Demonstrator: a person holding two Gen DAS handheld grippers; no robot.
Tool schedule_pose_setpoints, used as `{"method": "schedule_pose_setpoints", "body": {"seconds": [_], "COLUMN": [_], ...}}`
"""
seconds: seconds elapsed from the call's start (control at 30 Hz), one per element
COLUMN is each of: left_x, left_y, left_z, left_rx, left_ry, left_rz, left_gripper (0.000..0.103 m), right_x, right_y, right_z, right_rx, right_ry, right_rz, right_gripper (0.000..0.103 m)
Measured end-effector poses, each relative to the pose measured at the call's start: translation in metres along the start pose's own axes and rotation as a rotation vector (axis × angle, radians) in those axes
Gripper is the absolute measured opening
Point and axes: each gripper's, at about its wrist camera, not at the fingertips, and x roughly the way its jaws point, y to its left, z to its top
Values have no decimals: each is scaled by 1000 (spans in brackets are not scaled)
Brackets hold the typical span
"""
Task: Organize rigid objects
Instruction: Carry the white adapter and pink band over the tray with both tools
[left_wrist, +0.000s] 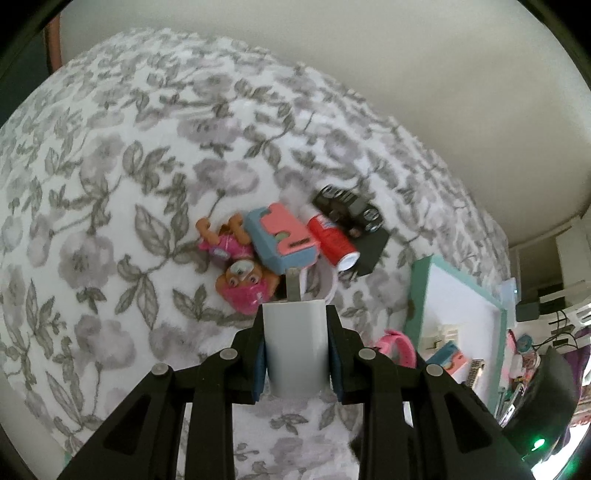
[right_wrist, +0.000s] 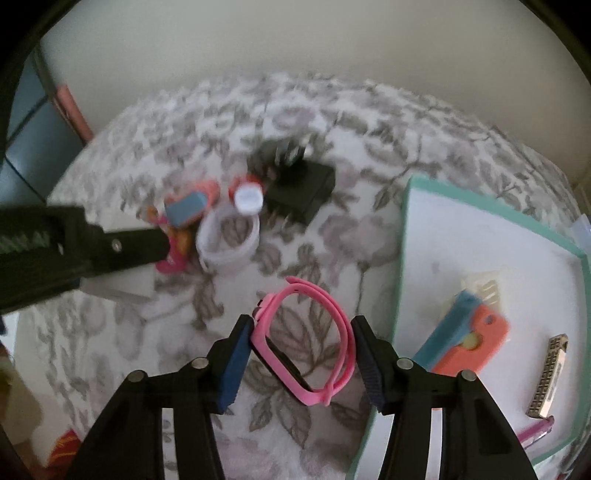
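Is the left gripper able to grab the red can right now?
Probably not yet. The left gripper is already shut on a white charger, so its jaws are full. The red can lies uncovered ahead, wedged between a blue-and-pink toy and a black car.

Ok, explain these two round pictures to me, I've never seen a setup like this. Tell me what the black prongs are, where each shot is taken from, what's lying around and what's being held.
There is no robot here. A person carries a pair of black tongs in each hand, and a wide-angle camera on each looks along its two fingers, which bends the pictures round.

The left camera shows the left tongs shut on a white charger. Beyond it, on the flowered blanket, lie a pink toy dog, a blue and pink case, a red can and a black plug.

The right camera shows the right tongs around a pink watch: one pad touches it, but I can't tell whether it is gripped. To the right is a white tray with a teal rim that already holds a few small things.
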Motion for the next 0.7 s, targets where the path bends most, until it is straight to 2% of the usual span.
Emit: {"method": "schedule_pose_setpoints", "body": {"seconds": [0.27,0.37,0.7], "left_x": [-26,-31,-29], "left_y": [-27,-39,-98], "left_z": [-1,-4,-31], "left_rx": [64,97,267], "left_ry": [-70,-85,-75], "left_rz": [-44,-53,-67], "left_gripper": [29,29,29], "right_x": [-43,-61,-92], "right_y": [-33,-53,-134], "right_z": [15,16,-1], "right_rx": [96,134,329], "right_ry": [-113,-150,-191], "right_rz": [-45,-99,-233], "right_gripper": [57,57,57]}}
